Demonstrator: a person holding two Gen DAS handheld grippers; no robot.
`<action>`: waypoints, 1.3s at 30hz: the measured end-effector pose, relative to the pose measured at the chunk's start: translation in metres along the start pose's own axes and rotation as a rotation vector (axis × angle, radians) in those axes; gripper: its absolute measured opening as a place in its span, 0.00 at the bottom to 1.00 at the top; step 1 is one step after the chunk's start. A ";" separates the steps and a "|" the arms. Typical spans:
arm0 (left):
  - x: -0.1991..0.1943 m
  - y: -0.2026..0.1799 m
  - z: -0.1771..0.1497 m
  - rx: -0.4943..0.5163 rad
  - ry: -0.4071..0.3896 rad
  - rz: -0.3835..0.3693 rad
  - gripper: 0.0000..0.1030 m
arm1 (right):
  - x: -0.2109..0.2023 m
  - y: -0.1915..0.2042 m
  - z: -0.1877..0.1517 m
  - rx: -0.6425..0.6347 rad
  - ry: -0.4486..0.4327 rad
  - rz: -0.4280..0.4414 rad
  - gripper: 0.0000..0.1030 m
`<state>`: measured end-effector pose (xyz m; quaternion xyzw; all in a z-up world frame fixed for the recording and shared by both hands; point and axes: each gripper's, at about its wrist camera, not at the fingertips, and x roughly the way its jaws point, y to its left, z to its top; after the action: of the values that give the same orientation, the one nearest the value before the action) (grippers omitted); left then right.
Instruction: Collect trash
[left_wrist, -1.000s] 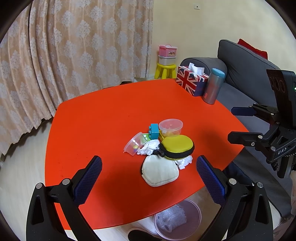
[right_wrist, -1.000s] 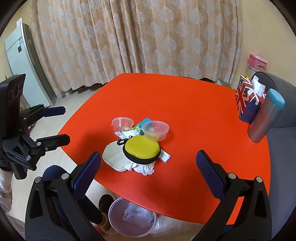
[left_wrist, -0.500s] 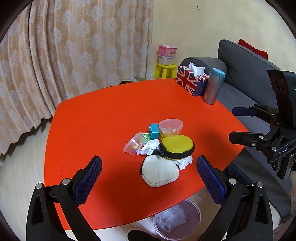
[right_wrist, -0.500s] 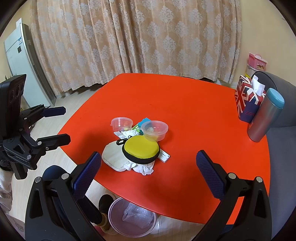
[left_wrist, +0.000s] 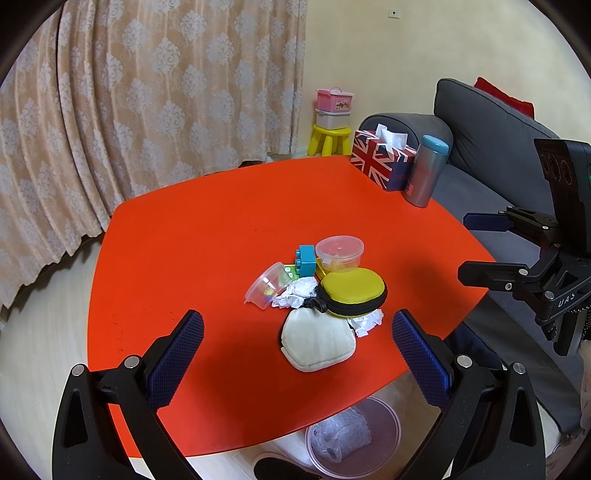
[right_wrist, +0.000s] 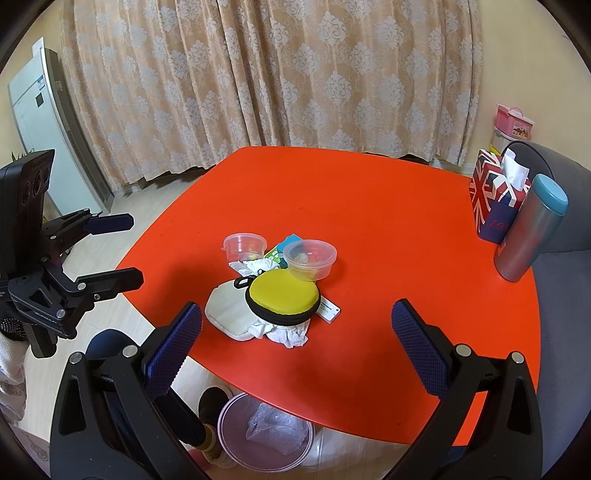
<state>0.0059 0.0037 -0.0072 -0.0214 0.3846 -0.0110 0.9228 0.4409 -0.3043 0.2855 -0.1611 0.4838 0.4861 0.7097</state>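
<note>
A small heap lies near the front of the red table (left_wrist: 207, 229) (right_wrist: 388, 229): crumpled white tissues (left_wrist: 295, 291) (right_wrist: 286, 334), two clear plastic cups (left_wrist: 339, 253) (right_wrist: 244, 246), a yellow round zip case (left_wrist: 352, 291) (right_wrist: 282, 295), a cream pouch (left_wrist: 317, 341) (right_wrist: 225, 314) and a blue toy block (left_wrist: 306, 258). Under the table's near edge stands a clear bin (left_wrist: 354, 434) (right_wrist: 266, 430) with crumpled plastic inside. My left gripper (left_wrist: 295, 350) hovers open in front of the heap, holding nothing. My right gripper (right_wrist: 297, 347) is open too, above the front edge, also seen at the right of the left wrist view (left_wrist: 476, 247).
A Union Jack tissue box (left_wrist: 380, 162) (right_wrist: 496, 192) and a grey tumbler with a teal lid (left_wrist: 424, 171) (right_wrist: 528, 232) stand at the table's far right corner. A grey sofa (left_wrist: 491, 122) borders that side. Curtains hang behind. A person's shoe (right_wrist: 214, 402) is near the bin.
Both grippers have barely shifted; the view drifts very slightly. Nothing on the table has moved.
</note>
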 end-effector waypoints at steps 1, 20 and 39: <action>0.000 0.000 0.000 0.000 0.000 -0.001 0.95 | 0.000 0.000 0.000 0.000 0.000 0.000 0.97; 0.000 -0.002 0.000 -0.003 0.002 0.000 0.95 | 0.000 0.000 -0.001 0.001 0.004 -0.001 0.97; 0.003 0.006 -0.005 -0.025 0.016 0.001 0.95 | 0.072 0.009 0.020 0.003 0.152 0.019 0.97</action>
<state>0.0047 0.0097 -0.0132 -0.0326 0.3923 -0.0057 0.9192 0.4485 -0.2476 0.2370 -0.1918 0.5384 0.4786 0.6666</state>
